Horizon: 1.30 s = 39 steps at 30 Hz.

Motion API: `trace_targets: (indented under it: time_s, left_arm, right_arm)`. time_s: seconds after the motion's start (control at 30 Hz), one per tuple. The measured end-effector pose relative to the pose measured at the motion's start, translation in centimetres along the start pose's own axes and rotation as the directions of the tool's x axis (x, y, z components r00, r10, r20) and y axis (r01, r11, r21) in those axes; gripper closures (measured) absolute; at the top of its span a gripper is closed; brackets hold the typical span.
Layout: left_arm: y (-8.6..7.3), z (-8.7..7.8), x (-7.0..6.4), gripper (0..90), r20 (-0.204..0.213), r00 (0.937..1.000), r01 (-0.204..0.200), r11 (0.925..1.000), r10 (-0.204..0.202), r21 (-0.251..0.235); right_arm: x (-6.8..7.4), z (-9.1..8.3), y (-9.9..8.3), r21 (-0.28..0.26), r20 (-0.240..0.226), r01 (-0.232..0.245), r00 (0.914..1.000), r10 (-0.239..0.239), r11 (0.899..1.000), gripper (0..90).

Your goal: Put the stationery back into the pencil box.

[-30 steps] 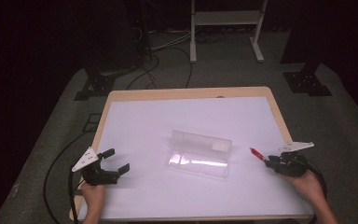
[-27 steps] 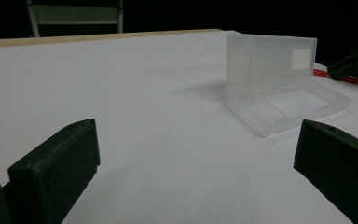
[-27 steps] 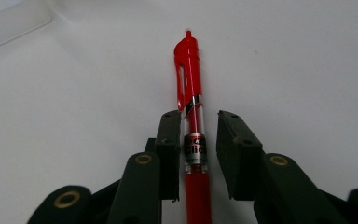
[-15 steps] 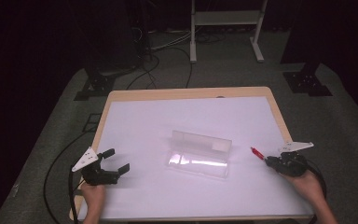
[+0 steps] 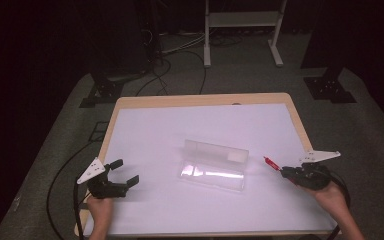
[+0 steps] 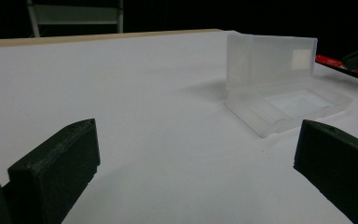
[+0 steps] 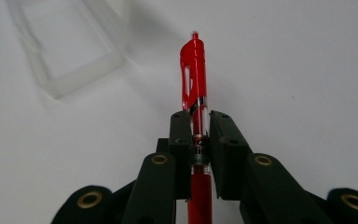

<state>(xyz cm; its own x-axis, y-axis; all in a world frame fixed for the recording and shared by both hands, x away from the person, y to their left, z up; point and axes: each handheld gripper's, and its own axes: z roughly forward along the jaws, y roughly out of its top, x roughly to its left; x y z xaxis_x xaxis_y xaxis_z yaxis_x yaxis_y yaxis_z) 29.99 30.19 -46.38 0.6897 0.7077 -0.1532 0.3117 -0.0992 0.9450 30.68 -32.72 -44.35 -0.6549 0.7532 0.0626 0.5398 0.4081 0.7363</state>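
seen from above: a white tabletop (image 5: pixel 180 130) with a pale wooden rim, set on grey carpet in a dark room. lay open near the middle, a clear plastic case (image 5: pixel 214 165), its lid standing upright along the far edge and its shallow tray flat on the surface toward the person.

at the right edge, held in the person's right hand: the right gripper (image 5: pixel 286 171), jaws pressed together on a red pen (image 5: pixel 271 163). pointed toward the case, the pen's free end, stopping short of the case's right end and not touching it. in the right gripper view, gripped across its clear middle section between the two black jaws, the red pen (image 7: pixel 194 88), with its red clip end reaching forward over the white surface; blurred at upper left, a corner of the clear plastic case (image 7: pixel 70 51).

at the lower left, held in the person's left hand: the left gripper (image 5: pixel 125 172), jaws spread wide and holding nothing, well apart from the case. in the left gripper view, framed between the two open black jaws, bare white tabletop; farther off to the right, the clear plastic case (image 6: pixel 279 88) with lid raised, and behind it the red pen (image 6: pixel 340 63) in the other gripper's grasp.
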Motion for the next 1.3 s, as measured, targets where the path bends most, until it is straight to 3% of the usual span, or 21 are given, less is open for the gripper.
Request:
trace_targets:
  time_s: [0.27, 0.6, 1.03, 1.3]
  left_arm:
    - [0.0, 0.0, 0.0, 0.0, 0.000, 1.0000, 0.001, 1.0000, -0.001, -0.002]
    - [0.0, 0.0, 0.0, 0.0, 0.000, 1.0000, 0.002, 1.0000, -0.002, 0.001]
    - [0.0, 0.0, 0.0, 0.0, 0.000, 1.0000, 0.001, 1.0000, -0.001, 0.002]
    - [0.0, 0.0, 0.0, 0.0, 0.001, 1.0000, 0.001, 1.0000, -0.001, 0.002]
  right_arm:
    - [1.7, -1.2, 2.1, -0.054, -0.085, 0.043, 0.9952, -0.047, 0.998, 78.8]
    - [3.9, -1.7, 4.3, -0.067, -0.122, 0.112, 0.9853, -0.119, 0.991, 78.8]
    - [5.8, -0.2, 6.8, -0.068, -0.205, 0.191, 0.9577, -0.201, 0.979, 78.8]
    - [6.6, 0.9, 7.6, -0.056, -0.232, 0.218, 0.9463, -0.225, 0.974, 78.9]
